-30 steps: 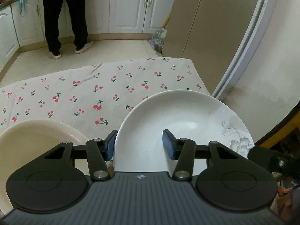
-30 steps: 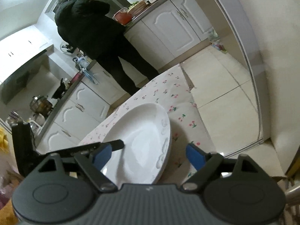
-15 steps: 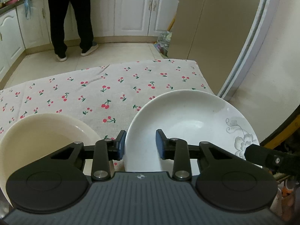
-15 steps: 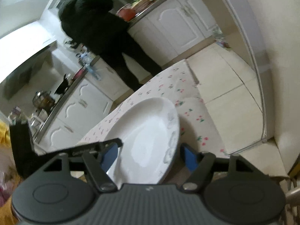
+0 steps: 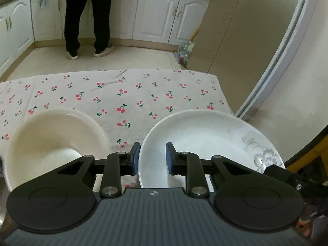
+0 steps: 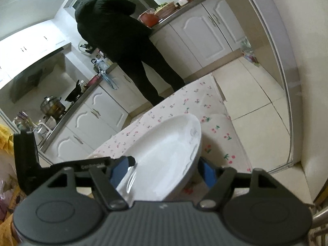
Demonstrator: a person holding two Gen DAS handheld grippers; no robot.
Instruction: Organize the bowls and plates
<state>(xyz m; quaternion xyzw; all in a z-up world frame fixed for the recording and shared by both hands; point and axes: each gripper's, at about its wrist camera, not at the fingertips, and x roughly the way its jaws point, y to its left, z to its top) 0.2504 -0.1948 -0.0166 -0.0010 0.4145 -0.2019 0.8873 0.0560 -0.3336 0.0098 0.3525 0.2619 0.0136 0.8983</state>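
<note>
**Both claws at the white plate**

On the cherry-print desk (image 5: 127, 94), the left claw (image 5: 152, 157) was closing over the white plate's (image 5: 205, 139) near rim, pads not yet pressing. The right claw (image 6: 164, 169) straddled its opposite edge, opening slightly. A cream bowl (image 5: 51, 135) sat beside.

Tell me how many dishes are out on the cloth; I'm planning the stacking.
2. A cream bowl lies at the left, and a white flowered plate at the right, between the left claw's closing jaws. Others may be hidden below the view.

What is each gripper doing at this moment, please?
Left gripper: closing around the white plate's rim.
Right gripper: opening slightly, same plate between its jaws.
</note>
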